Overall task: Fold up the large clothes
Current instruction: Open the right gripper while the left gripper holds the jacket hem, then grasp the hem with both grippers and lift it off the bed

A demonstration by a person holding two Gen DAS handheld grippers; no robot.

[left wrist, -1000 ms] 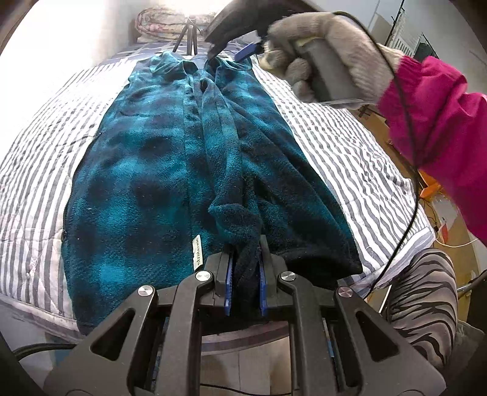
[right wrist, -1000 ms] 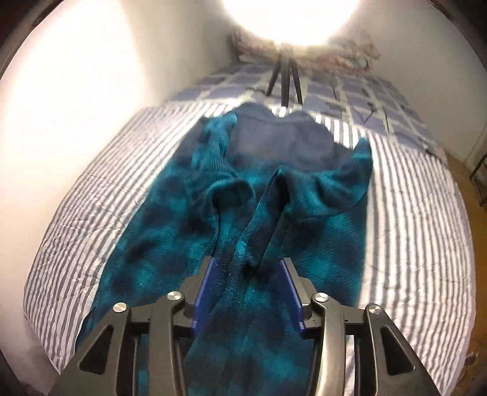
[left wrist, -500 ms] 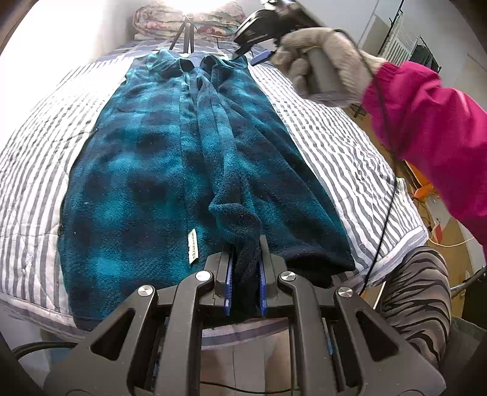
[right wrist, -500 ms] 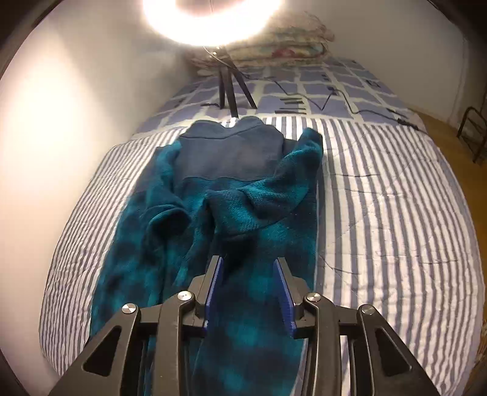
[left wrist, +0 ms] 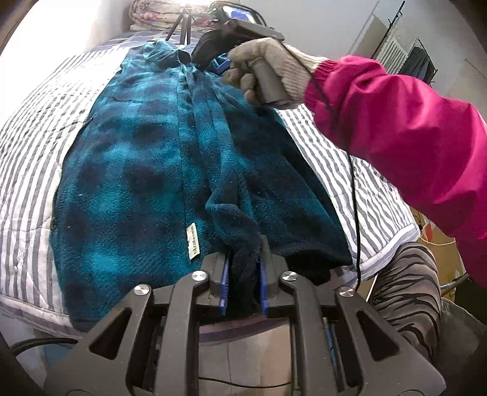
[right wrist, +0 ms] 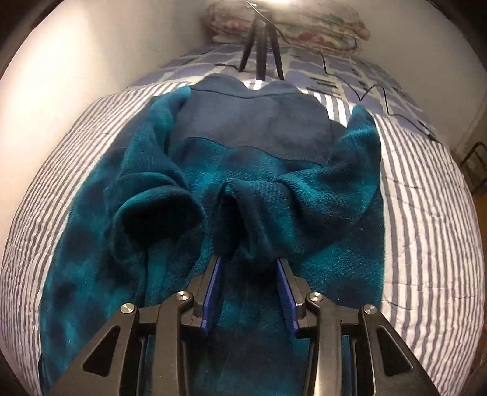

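Clearly we are dealing with a thick teal plaid fleece jacket (left wrist: 146,170), spread lengthwise along the striped bedspread (left wrist: 33,121) straight ahead of our left jaws, its hem at the near edge of the bed and its collar at the far end. Our left gripper (left wrist: 243,274) has its jaws pressed onto a dark bunched cuff or hem fold, which fills the gap between the blue pads. Our right gripper (right wrist: 248,268) sits up near the collar end, jaws spread wide, with a rolled sleeve fold (right wrist: 243,219) lying just ahead of the tips and partly between them; we judge nothing is pinched there yet.

We judge the fleece to be soft, bulky and limp: it will sag and drag on the quilt, not slide, and thick folds will spring open unless pressed flat. Seams, cuffs and the hem band look like the best places to pinch, taking several layers at once.

Beyond our right jaws a small tripod (right wrist: 261,39) stands on the bed, with cables trailing to the right of it and folded quilts (right wrist: 289,27) stacked against the wall. To the right of our left jaws the bed edge drops off toward the floor.
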